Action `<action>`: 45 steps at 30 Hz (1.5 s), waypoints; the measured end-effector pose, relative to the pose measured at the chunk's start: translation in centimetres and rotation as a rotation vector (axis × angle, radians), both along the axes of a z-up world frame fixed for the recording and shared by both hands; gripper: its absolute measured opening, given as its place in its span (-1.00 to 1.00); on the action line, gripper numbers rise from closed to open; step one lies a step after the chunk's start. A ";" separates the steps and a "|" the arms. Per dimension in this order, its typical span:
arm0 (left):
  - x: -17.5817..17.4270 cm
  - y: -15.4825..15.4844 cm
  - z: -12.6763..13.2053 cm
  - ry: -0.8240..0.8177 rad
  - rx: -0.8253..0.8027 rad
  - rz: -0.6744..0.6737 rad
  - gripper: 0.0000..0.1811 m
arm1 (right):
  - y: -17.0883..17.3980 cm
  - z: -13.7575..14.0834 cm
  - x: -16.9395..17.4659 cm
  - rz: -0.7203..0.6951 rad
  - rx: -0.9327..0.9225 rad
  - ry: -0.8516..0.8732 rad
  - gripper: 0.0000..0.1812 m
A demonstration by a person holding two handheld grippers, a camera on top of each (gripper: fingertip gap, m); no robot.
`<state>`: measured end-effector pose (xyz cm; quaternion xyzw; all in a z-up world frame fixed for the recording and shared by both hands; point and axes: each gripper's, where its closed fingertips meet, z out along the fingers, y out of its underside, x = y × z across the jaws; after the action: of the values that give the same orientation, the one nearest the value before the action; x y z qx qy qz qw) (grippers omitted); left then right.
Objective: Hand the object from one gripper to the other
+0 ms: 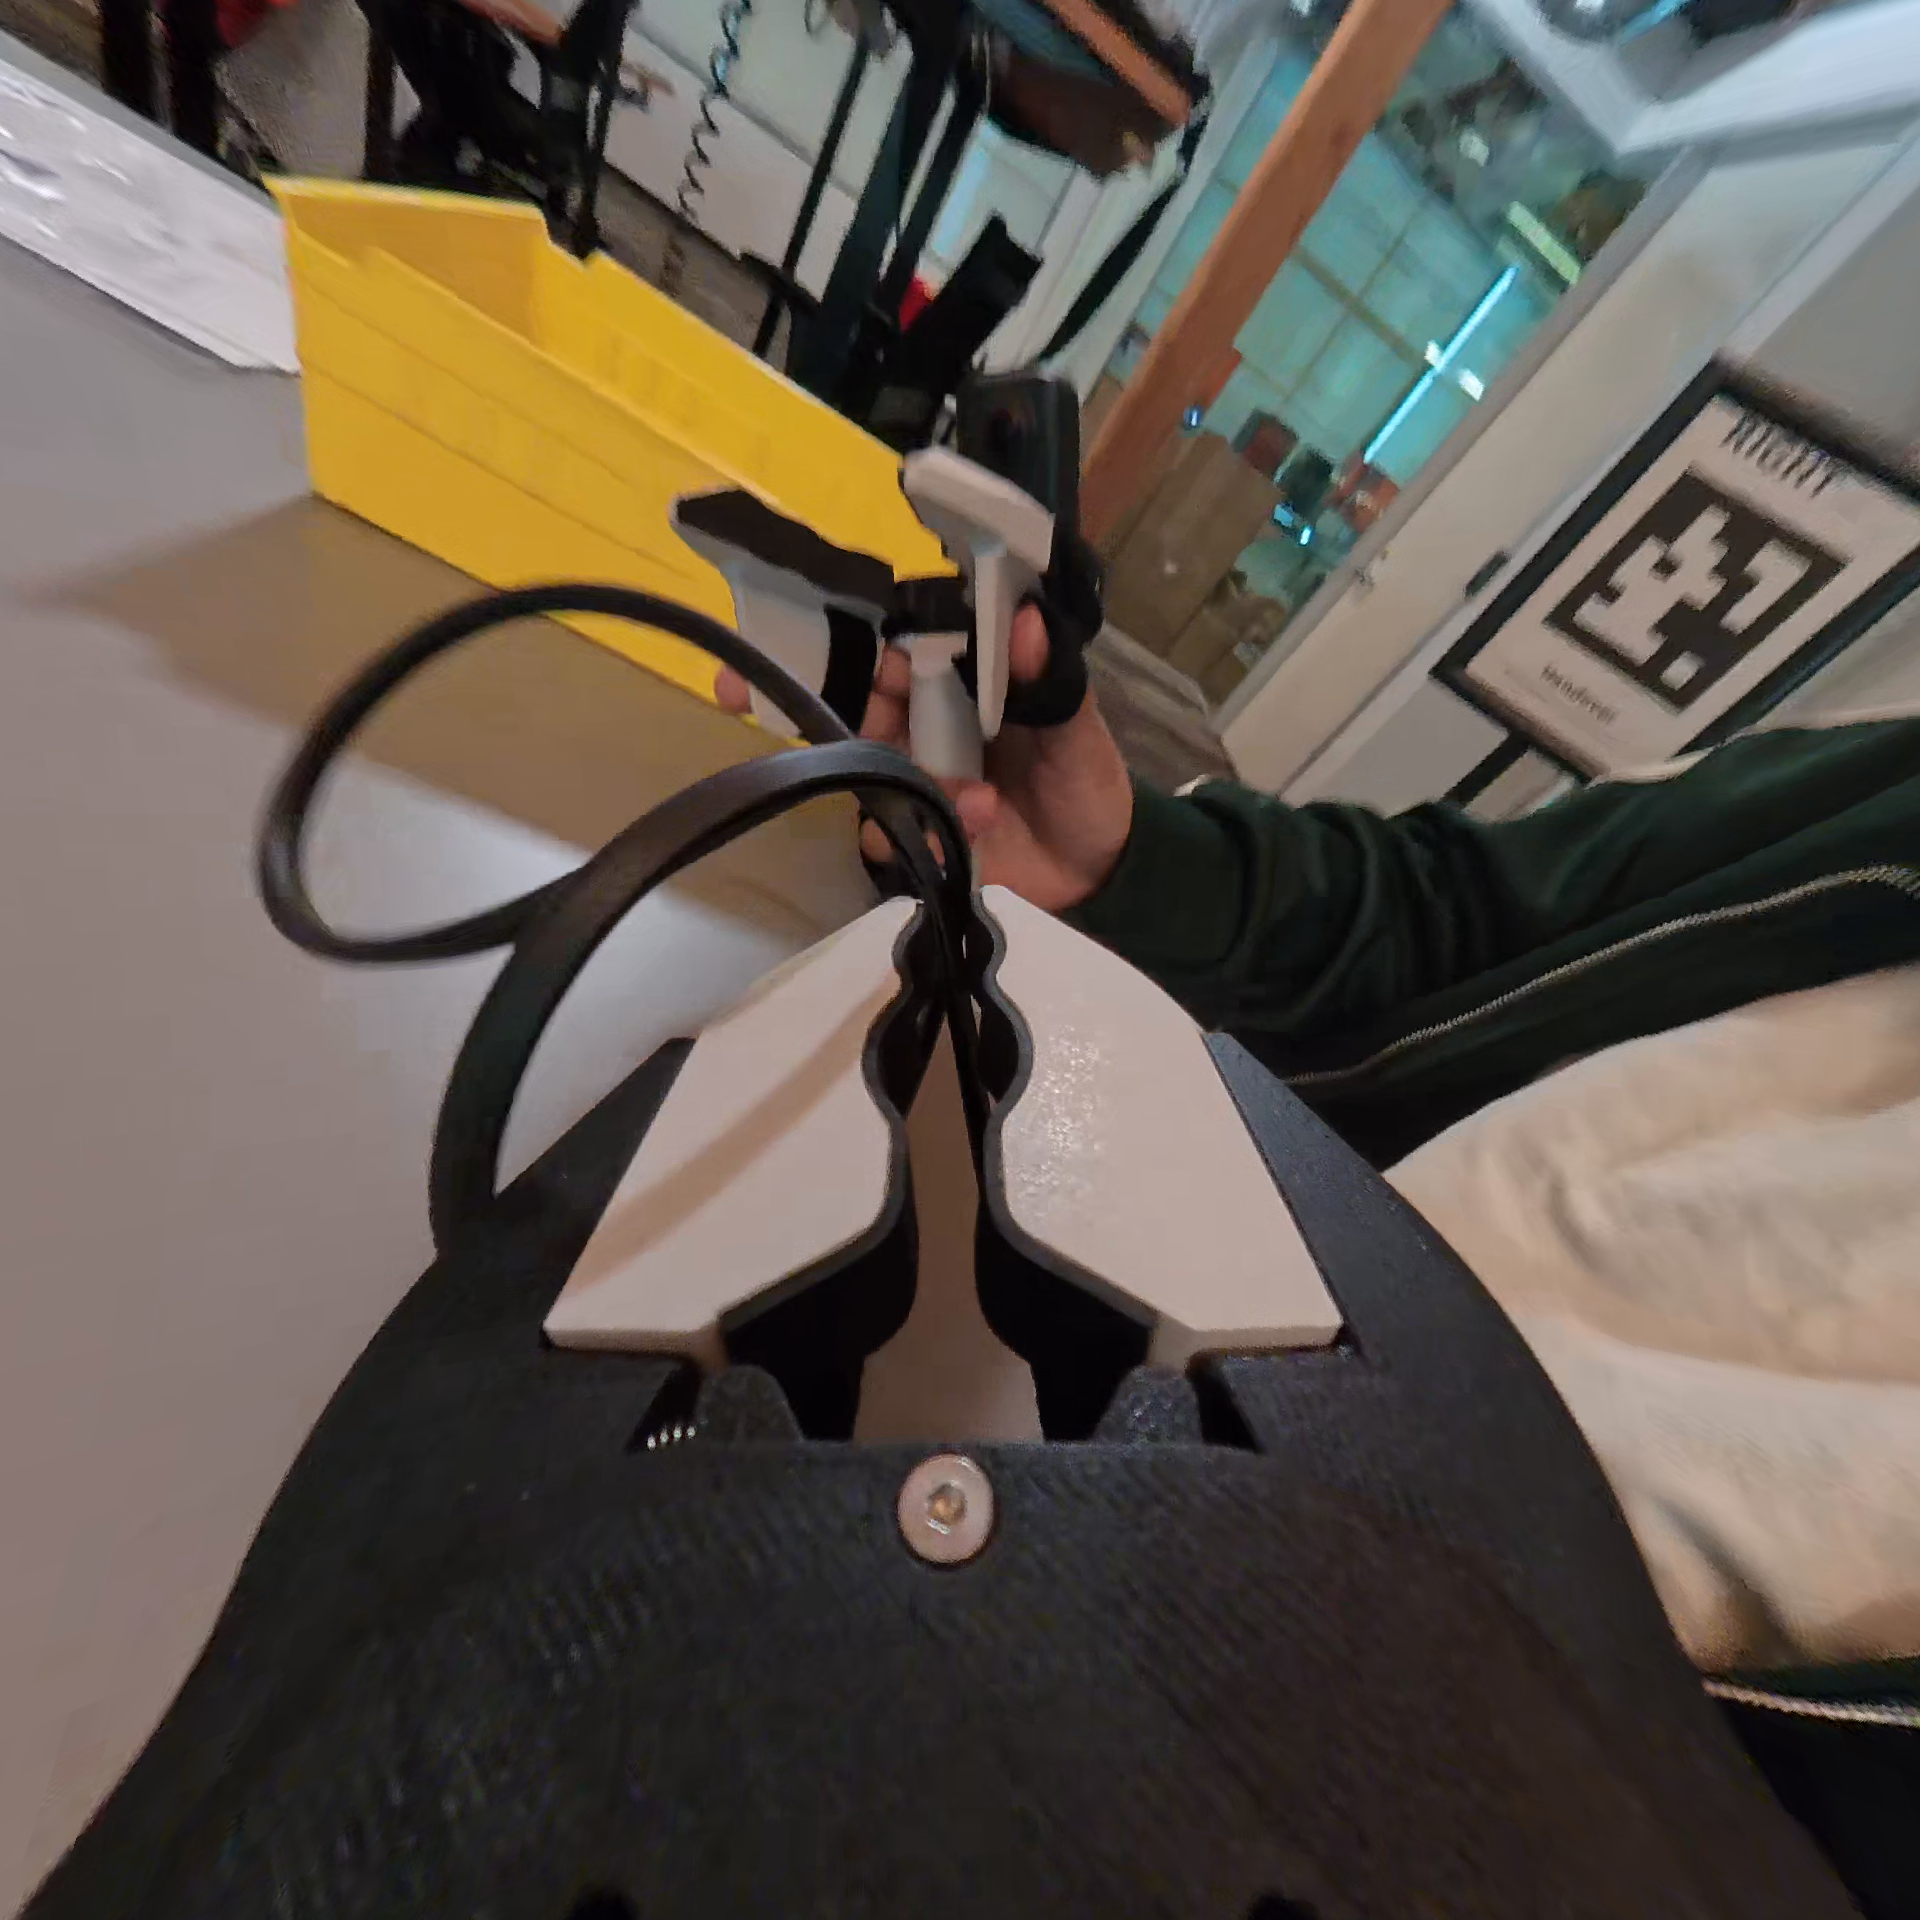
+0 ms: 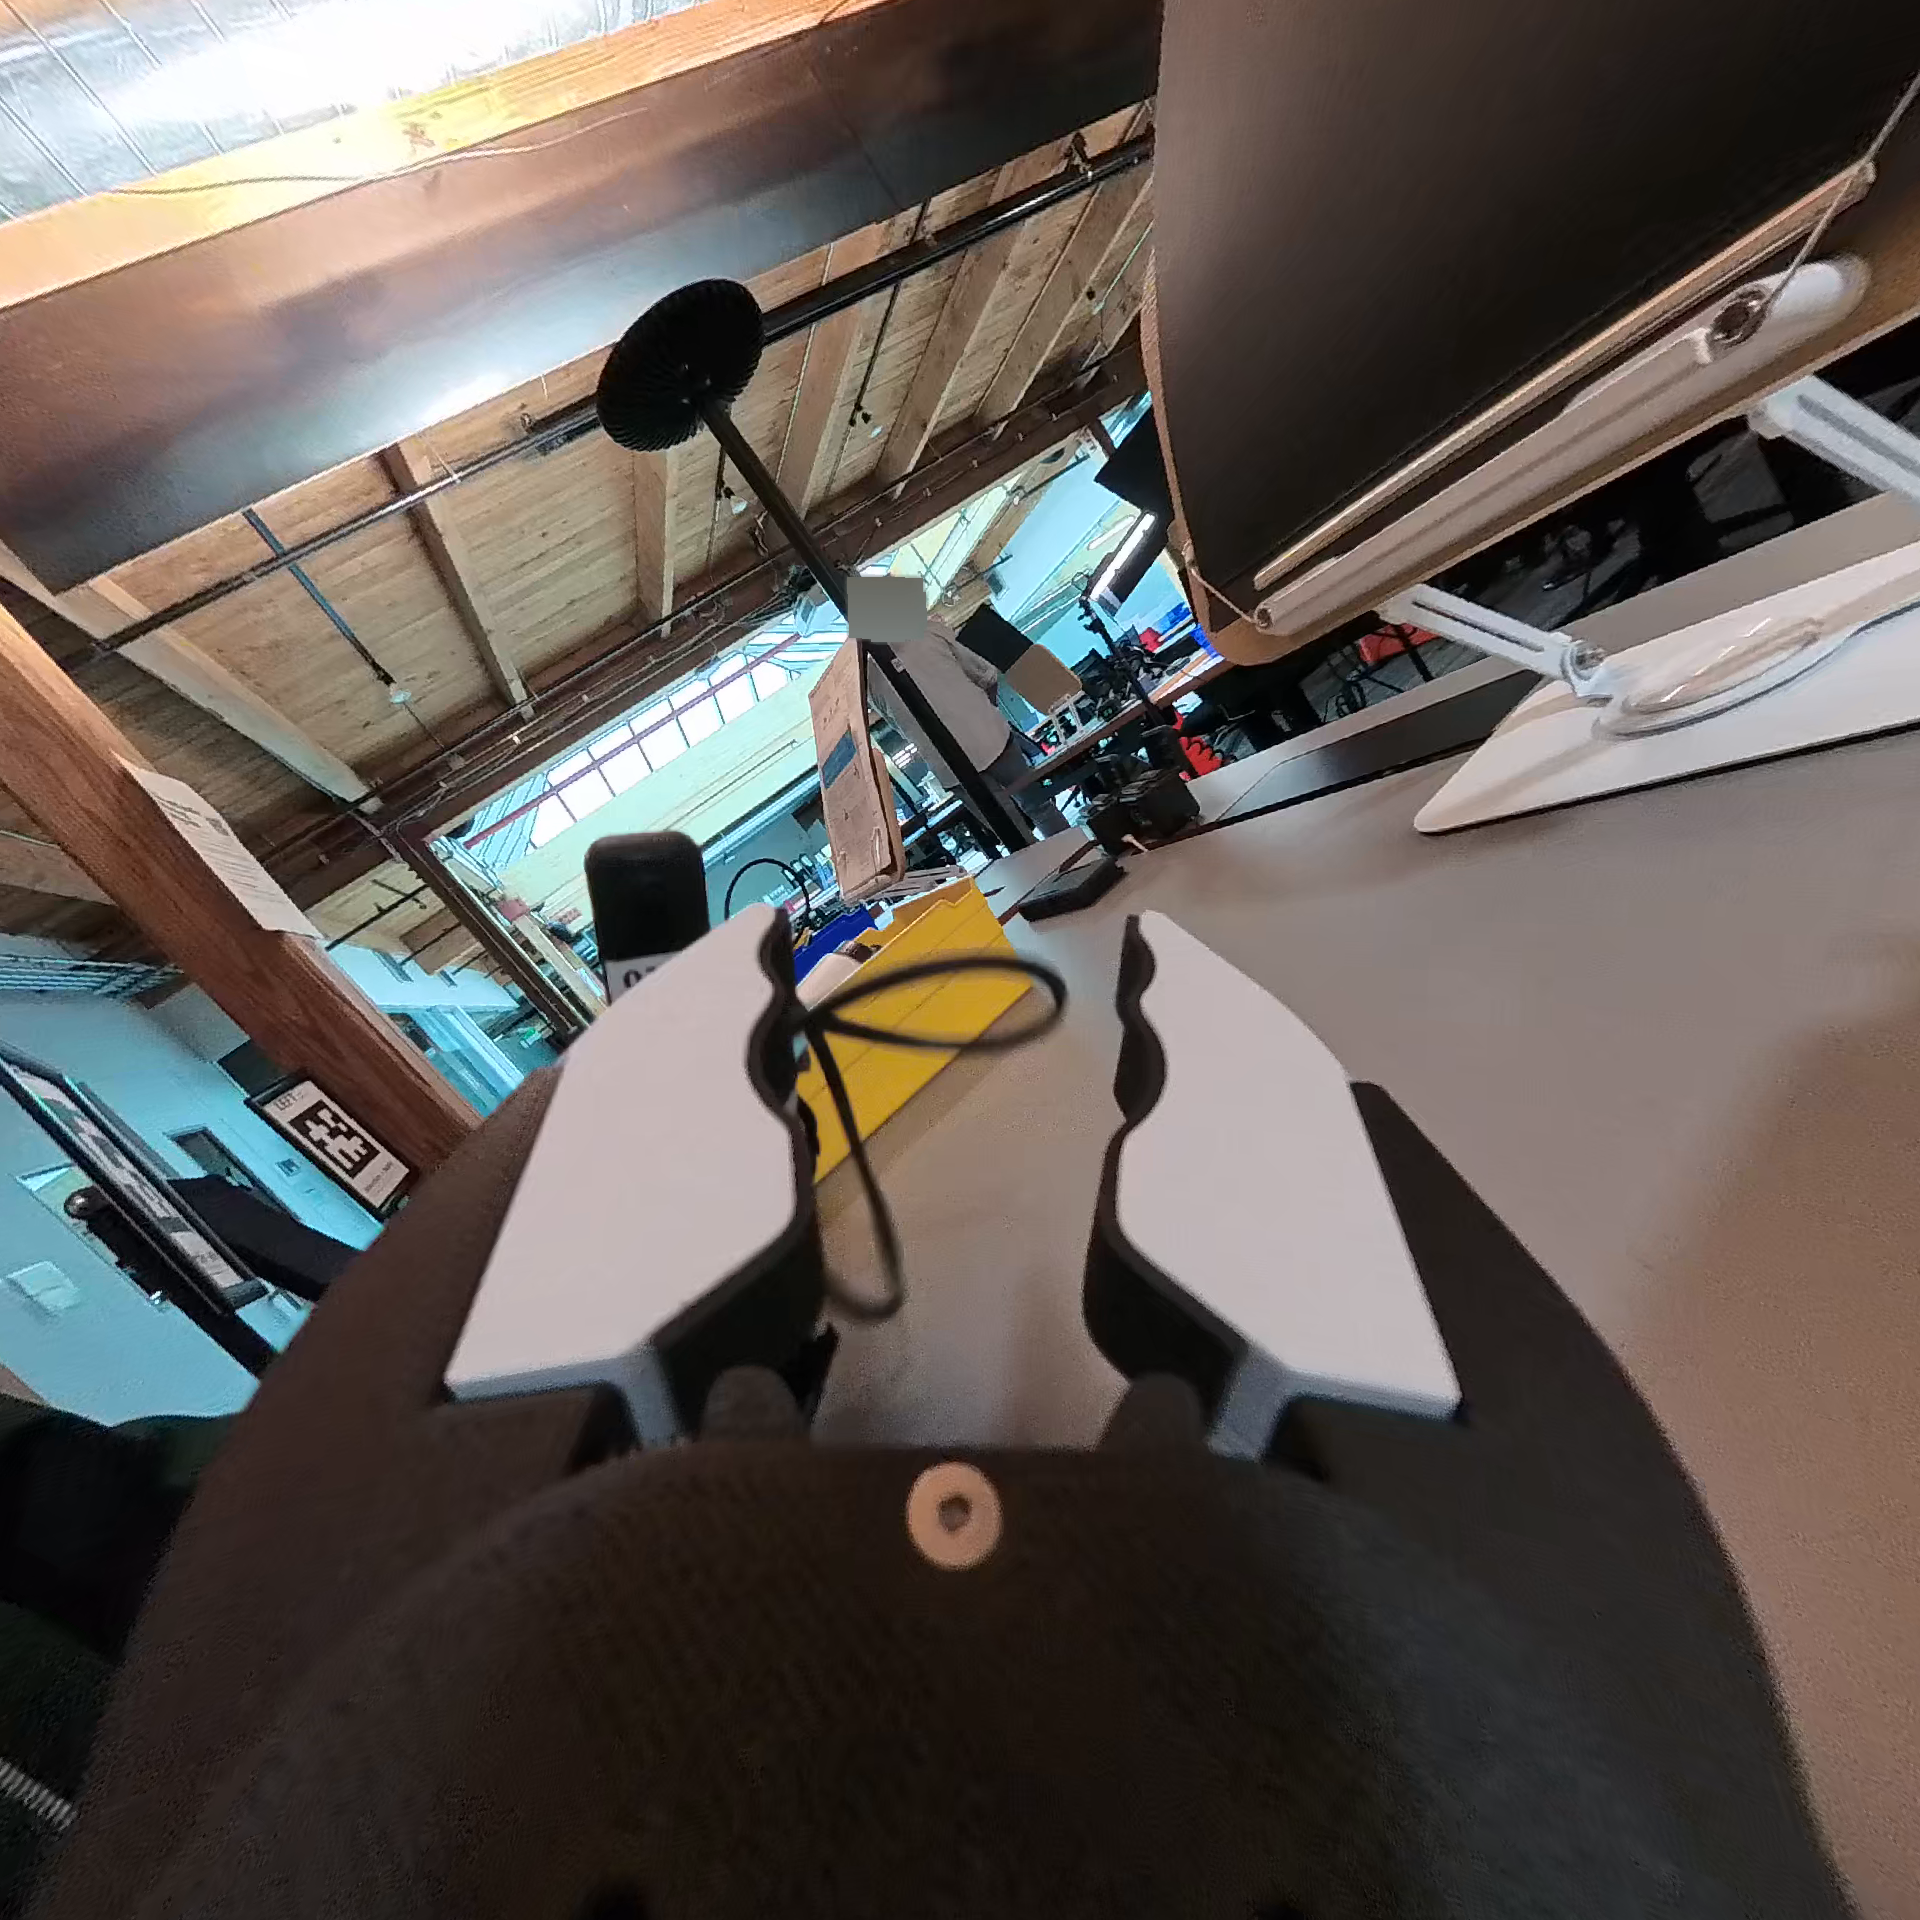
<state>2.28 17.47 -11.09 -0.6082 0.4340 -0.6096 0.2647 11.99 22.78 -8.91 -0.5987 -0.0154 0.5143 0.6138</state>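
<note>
The left gripper is held low over the grey table, its two pale fingers closed at the tips on a black looped cable. The cable is pinched between the wavy inner edges of the fingers, and two loops are thrown out to the left, clear of the table. Beyond it, in the left wrist view, the right gripper is seen, carried by a hand on a dark green sleeve; its fingers are spread apart and pointed towards the cable, with nothing between them. In the right wrist view the same right gripper is shown wide open, tilted upward so that the ceiling beams fill much of the frame. The cable appears there as a thin blurred loop beside the left-hand finger; contact with that finger cannot be made out. A yellow bin stands on the table behind the cable. The left gripper is largely hidden behind the finger in the right wrist view, and a monitor is cut off at the top edge.
</note>
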 end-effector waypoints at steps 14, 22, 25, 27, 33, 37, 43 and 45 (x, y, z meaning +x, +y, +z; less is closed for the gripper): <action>-2.8 4.1 1.9 -0.144 -0.566 0.119 -0.93 | -0.8 -0.5 -2.5 0.058 0.038 -0.152 -0.41; -1.4 1.9 -0.1 0.054 -0.436 0.063 -0.93 | -2.6 -1.5 -6.1 0.075 0.233 -0.607 -0.51; -1.0 0.9 -0.9 0.133 -0.394 0.035 -0.93 | -3.8 -1.9 -7.6 0.103 0.317 -0.771 -0.59; -0.8 -0.1 -1.3 0.178 -0.376 -0.009 -0.93 | -3.9 -2.3 -8.0 0.069 0.362 -0.865 -0.66; 0.0 -1.7 -1.3 0.199 -0.365 -0.078 -0.93 | -4.1 -3.7 -8.6 0.096 0.358 -0.973 -0.93; -0.5 -1.1 -1.0 0.180 -0.380 -0.063 -0.93 | -2.8 -2.4 -6.6 -0.013 0.296 -0.884 -0.93; -1.1 -1.3 0.8 0.102 -0.396 -0.113 -0.93 | 1.5 -4.6 1.1 -0.260 -0.081 -0.711 -0.91; -1.3 -1.3 1.7 0.066 -0.404 -0.131 -0.93 | 2.2 -5.9 2.1 -0.263 -0.169 -0.662 -0.63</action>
<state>0.97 16.13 -9.41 -0.6389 0.3499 -0.6801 0.0829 14.04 24.97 -14.84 -0.7782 -0.0939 0.2088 0.5848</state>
